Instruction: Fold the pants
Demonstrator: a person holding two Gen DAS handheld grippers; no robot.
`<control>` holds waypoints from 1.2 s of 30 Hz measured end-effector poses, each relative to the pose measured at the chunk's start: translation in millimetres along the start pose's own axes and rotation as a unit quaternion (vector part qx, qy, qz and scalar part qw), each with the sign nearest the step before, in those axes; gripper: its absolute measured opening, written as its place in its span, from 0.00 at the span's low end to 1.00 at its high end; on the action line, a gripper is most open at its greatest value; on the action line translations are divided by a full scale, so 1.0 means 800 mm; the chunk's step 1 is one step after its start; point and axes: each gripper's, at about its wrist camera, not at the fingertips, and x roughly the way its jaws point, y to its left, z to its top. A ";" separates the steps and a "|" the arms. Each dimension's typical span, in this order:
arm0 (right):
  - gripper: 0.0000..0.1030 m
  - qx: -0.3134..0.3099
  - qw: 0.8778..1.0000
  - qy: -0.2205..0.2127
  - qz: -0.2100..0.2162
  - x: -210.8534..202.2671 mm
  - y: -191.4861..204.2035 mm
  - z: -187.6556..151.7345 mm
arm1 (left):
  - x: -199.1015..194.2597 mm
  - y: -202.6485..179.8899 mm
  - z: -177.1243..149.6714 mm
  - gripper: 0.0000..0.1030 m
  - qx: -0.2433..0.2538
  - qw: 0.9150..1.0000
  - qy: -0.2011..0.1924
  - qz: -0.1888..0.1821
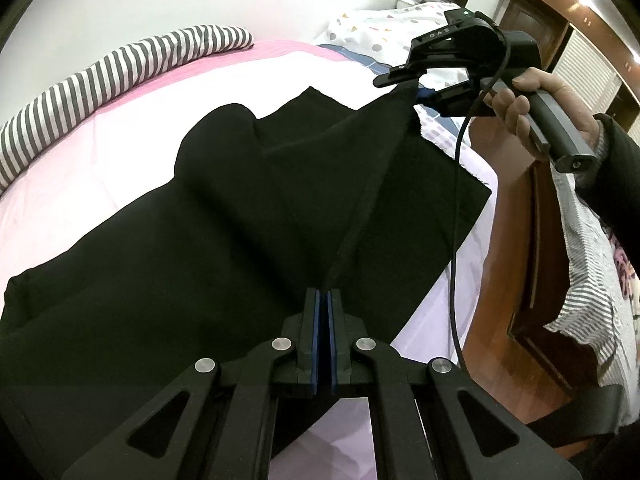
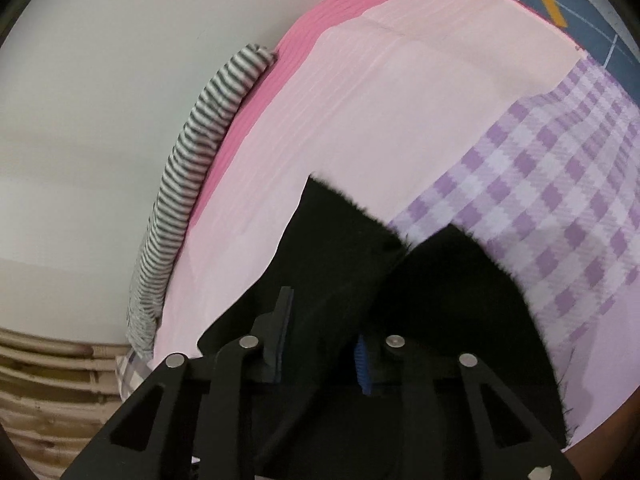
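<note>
The pants (image 1: 240, 208), plain black cloth, hang between two grippers over a pink bed sheet (image 1: 100, 140), and the hold explains their shape. At the bottom centre of the left wrist view, the left gripper (image 1: 323, 300) has its blue-padded fingers pressed together on a fold of the fabric, from which a taut ridge runs up and right to the right gripper (image 1: 416, 90) in the upper right of that frame. There a hand (image 1: 520, 108) grips the handle, and the cloth peaks at the jaws, which look closed on an edge of it. In the right wrist view the fingers seem to stand somewhat apart with black fabric bunched between them, so the clamp is judged from the tension, not seen outright. Pinching two points along one edge and lifting them keeps that edge straight, probably so it can be carried over the rest of the garment, which lies spread toward the lower left of the frame. A striped cloth (image 1: 100, 76) runs along the far side of the bed in the upper left, a purple checked cover (image 2: 540, 200) lies at the right, and a cable (image 1: 456, 240) trails down from the right tool. Pale lettering is stamped on the right gripper's body, too small to read surely.
</note>
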 end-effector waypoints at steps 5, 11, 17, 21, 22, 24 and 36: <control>0.11 -0.013 1.000 -0.005 -0.013 -0.004 0.006 0.006 | 0.004 0.002 -0.002 0.04 -0.003 1.000 0.003 -0.001; 0.05 -0.037 0.999 -0.028 -0.002 -0.012 0.039 0.012 | -0.004 0.006 0.000 0.04 -0.008 1.000 -0.010 0.004; 0.05 -0.075 0.995 -0.062 0.027 -0.050 0.093 0.020 | -0.030 0.014 0.010 0.04 -0.016 0.999 -0.039 0.012; 0.05 -0.089 0.992 -0.086 0.028 -0.083 0.097 0.001 | -0.039 0.011 0.016 0.04 -0.009 0.999 -0.051 0.012; 0.05 -0.086 0.992 -0.088 0.026 -0.087 0.093 -0.005 | -0.038 0.008 0.015 0.04 -0.005 0.999 -0.050 0.012; 0.04 -0.079 0.992 -0.090 0.026 -0.097 0.076 -0.021 | -0.033 0.001 0.013 0.04 0.007 0.999 -0.044 0.012; 0.04 0.024 0.995 -0.088 -0.032 -0.093 -0.066 -0.118 | 0.017 -0.034 -0.021 0.04 0.066 0.998 0.017 0.012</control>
